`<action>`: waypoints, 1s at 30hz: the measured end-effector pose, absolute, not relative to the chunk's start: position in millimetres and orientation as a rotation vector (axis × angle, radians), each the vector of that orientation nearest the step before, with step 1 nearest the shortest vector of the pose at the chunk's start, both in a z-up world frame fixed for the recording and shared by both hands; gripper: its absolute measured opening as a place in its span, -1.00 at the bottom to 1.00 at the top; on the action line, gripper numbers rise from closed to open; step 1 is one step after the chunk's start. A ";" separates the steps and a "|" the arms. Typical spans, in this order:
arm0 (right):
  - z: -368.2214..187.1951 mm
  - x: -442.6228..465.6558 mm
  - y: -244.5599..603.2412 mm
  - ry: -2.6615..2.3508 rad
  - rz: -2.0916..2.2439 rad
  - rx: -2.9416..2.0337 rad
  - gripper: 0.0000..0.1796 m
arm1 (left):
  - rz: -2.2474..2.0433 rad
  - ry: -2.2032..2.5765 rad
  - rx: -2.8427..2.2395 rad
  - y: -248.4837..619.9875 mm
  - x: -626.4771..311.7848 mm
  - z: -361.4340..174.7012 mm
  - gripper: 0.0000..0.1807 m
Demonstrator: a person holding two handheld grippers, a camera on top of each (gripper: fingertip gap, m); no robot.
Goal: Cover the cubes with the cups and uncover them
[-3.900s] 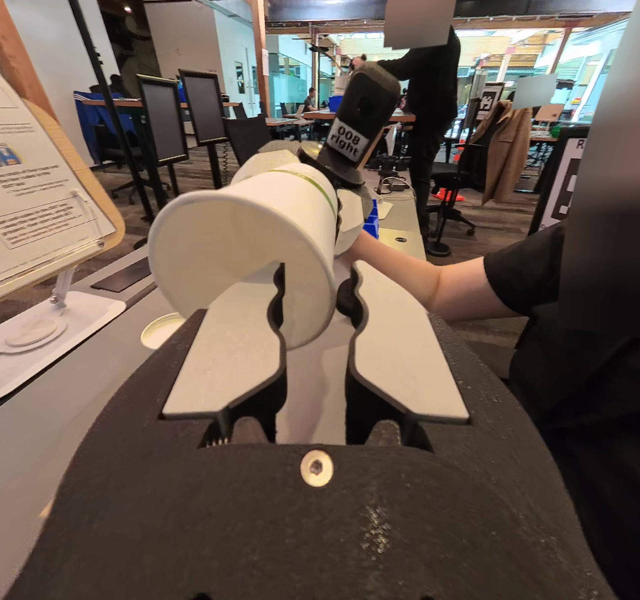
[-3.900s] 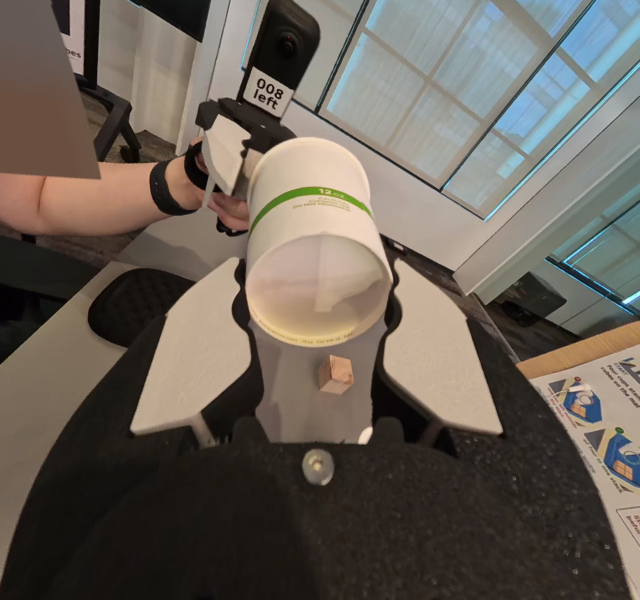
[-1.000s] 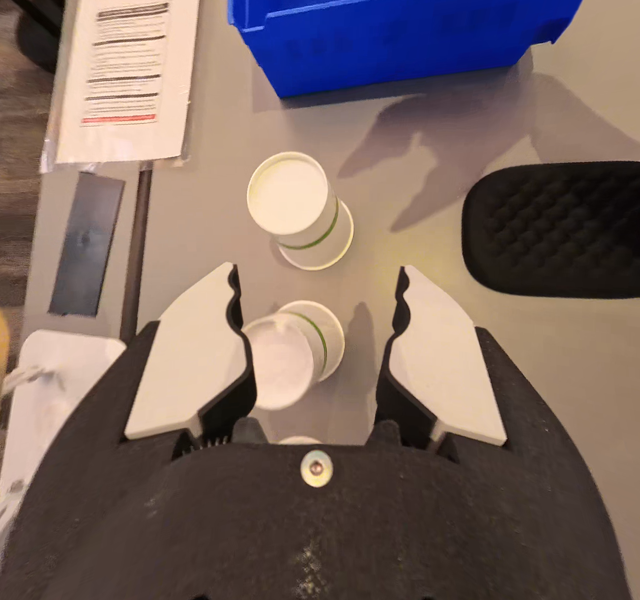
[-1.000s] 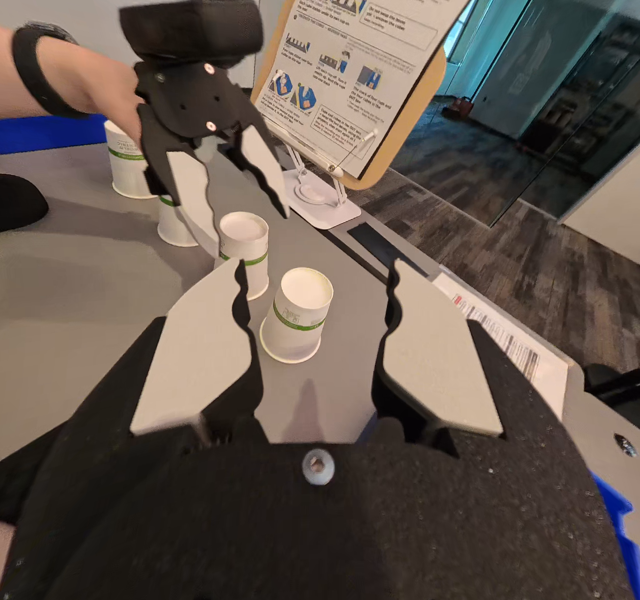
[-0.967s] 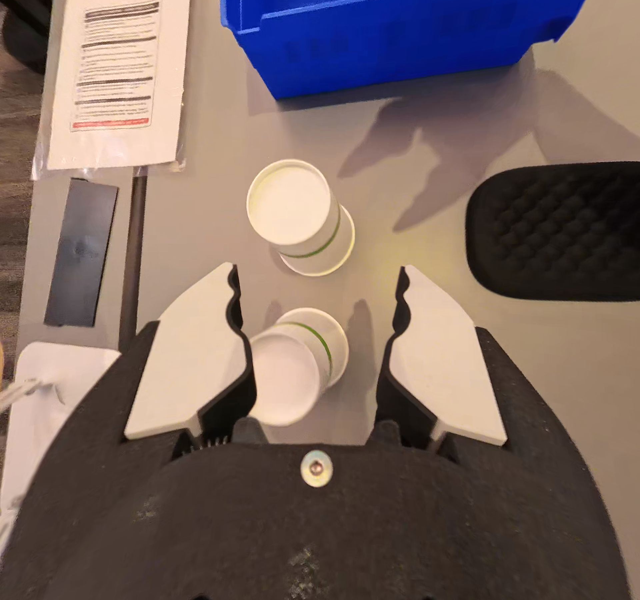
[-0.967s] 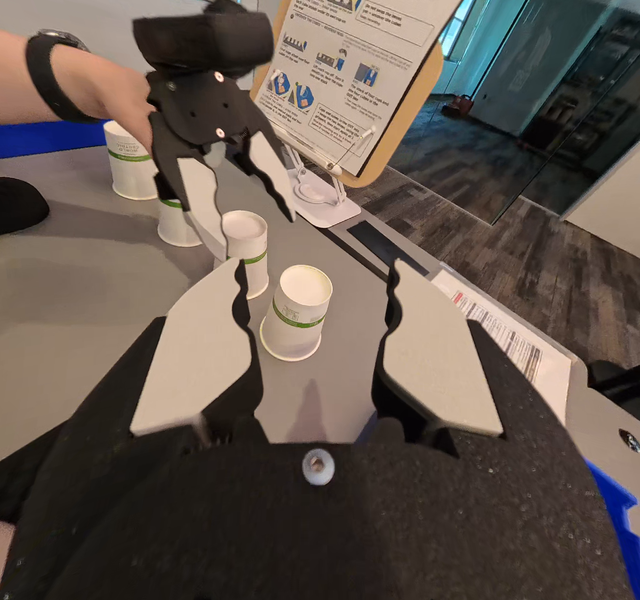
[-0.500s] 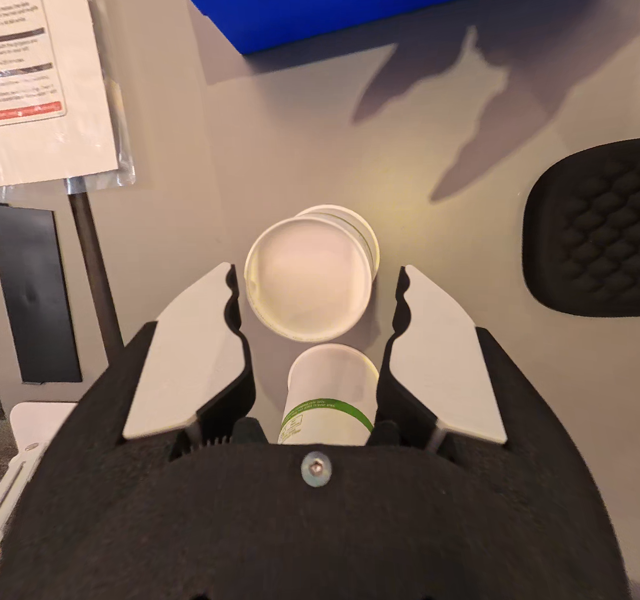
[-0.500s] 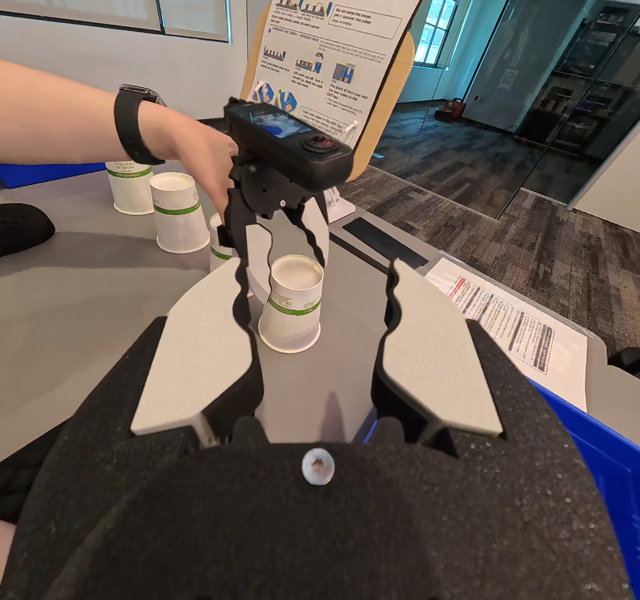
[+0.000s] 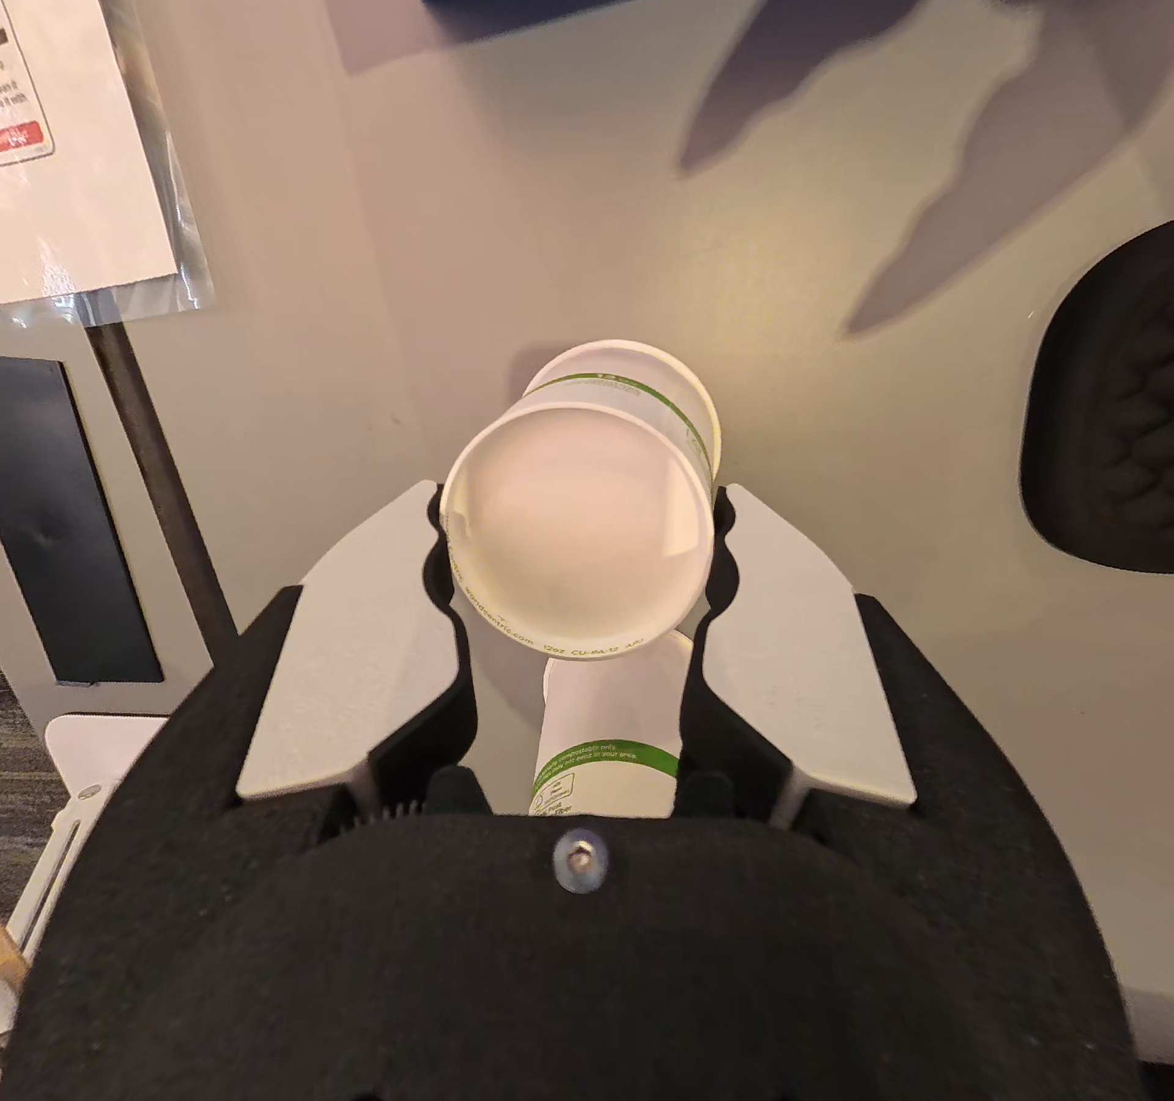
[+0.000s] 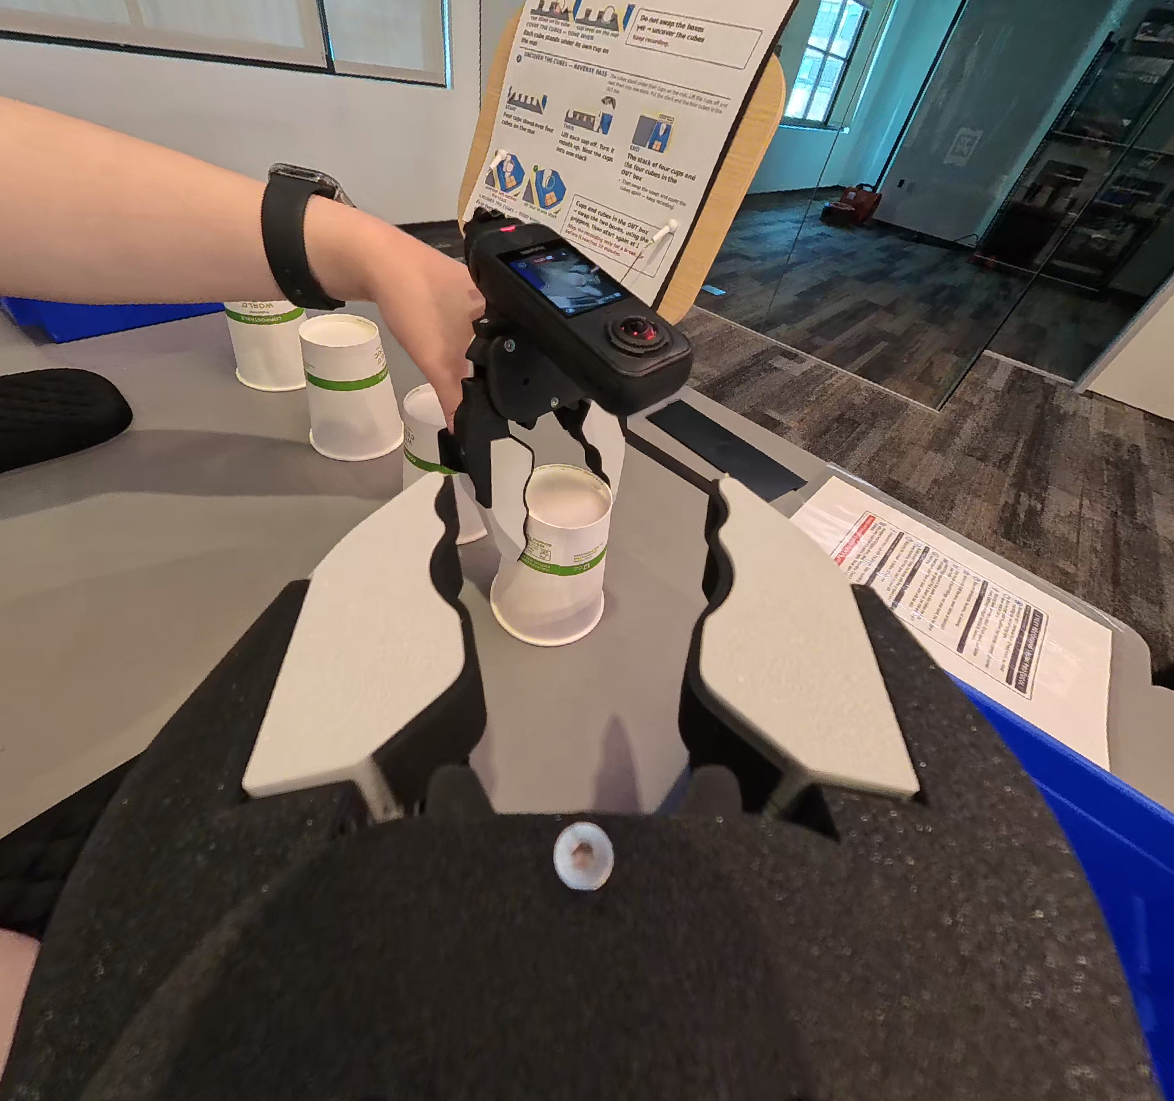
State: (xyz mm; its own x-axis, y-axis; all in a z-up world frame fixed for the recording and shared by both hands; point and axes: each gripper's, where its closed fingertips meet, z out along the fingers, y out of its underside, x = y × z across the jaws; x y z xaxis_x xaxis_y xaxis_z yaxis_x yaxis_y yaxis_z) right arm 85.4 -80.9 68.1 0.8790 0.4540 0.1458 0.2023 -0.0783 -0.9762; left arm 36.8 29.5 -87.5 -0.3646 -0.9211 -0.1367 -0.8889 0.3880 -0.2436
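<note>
On the grey desk (image 10: 159, 562): four white cups, mouths down, in a row. Left tool (image 9: 577, 537) gripping the near-end cup (image 9: 575, 537) by its base, cup rim on the desk. Right tool (image 10: 575, 543) open, empty, held just before that cup. Cubes hidden.

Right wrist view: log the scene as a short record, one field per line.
cups: four white paper cups with green bands, all mouth down on the grey table
nearest cup: nearest cup, stands between the tips of the left claw, which comes down over it
left claw state: closed around that cup near its top; contact looks likely in the left wrist view
right claw: right claw, open, empty, pointed at the nearest cup
cubes: none visible
background: instruction board on a stand
</note>
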 end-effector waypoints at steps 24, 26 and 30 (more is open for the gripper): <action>120.7 51.5 -45.3 -0.512 0.307 -1.469 -0.22 | -0.846 1.728 -1.473 40.8 -28.6 79.5 -0.14; 133.7 30.0 -39.5 -0.547 0.388 -1.408 -0.26 | -0.890 1.609 -1.448 49.8 -60.7 100.9 -0.14; 137.2 -22.2 -21.7 -0.668 0.519 -1.383 -0.32 | -0.988 1.425 -1.405 57.0 -122.3 131.5 -0.14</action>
State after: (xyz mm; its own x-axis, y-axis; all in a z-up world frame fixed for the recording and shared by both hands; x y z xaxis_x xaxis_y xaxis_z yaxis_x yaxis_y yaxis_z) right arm -22.2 -21.7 137.2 0.7142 0.6888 0.1248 0.0497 0.1278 -0.9905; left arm -122.3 57.0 131.5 0.0259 -0.9982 -0.0546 -0.2991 0.0444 -0.9532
